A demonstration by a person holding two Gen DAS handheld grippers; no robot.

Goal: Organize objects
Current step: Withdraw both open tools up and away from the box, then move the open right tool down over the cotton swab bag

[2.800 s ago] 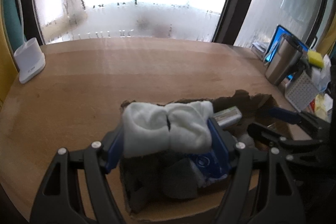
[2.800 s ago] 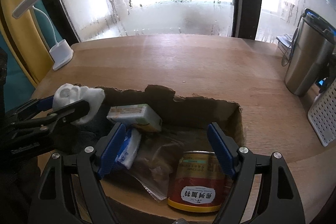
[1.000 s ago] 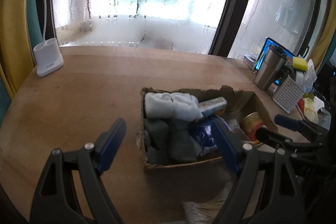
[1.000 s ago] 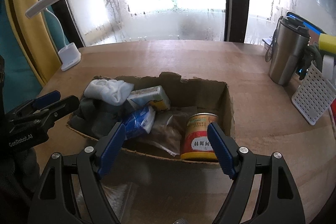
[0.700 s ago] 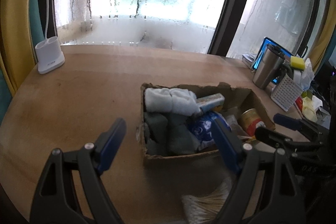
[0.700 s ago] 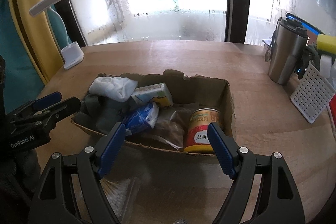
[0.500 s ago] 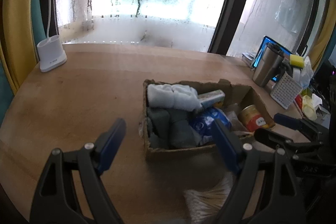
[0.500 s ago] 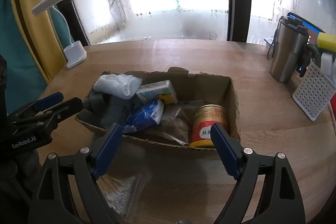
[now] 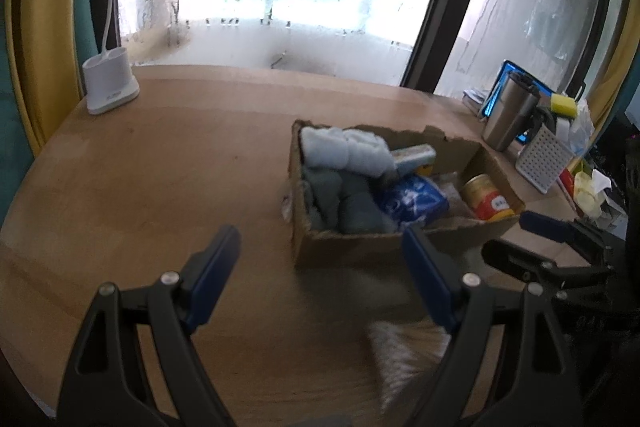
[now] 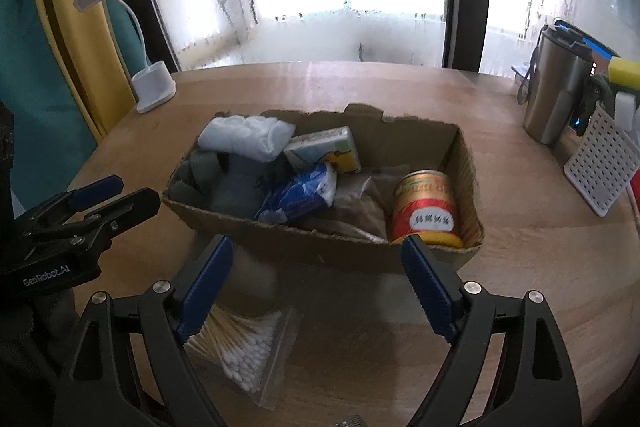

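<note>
Your right gripper (image 10: pixel 316 287) hangs wide open and empty, as does the left gripper (image 9: pixel 320 271). On the surface (image 10: pixel 520 247) before the box (image 10: pixel 348 251) lies a swab bag (image 10: pixel 248 343): light, soft, slippery film, so pinch its middle gently

From my seat, the wooden table (image 9: pixel 160 163) lay bare left of the cardboard box (image 10: pixel 340 251), an easy lane. A packet of cotton swabs (image 10: pixel 244 343) blocked the near side; tumbler (image 10: pixel 556 95) and white perforated rack (image 10: pixel 604 167) crowded the right.
</note>
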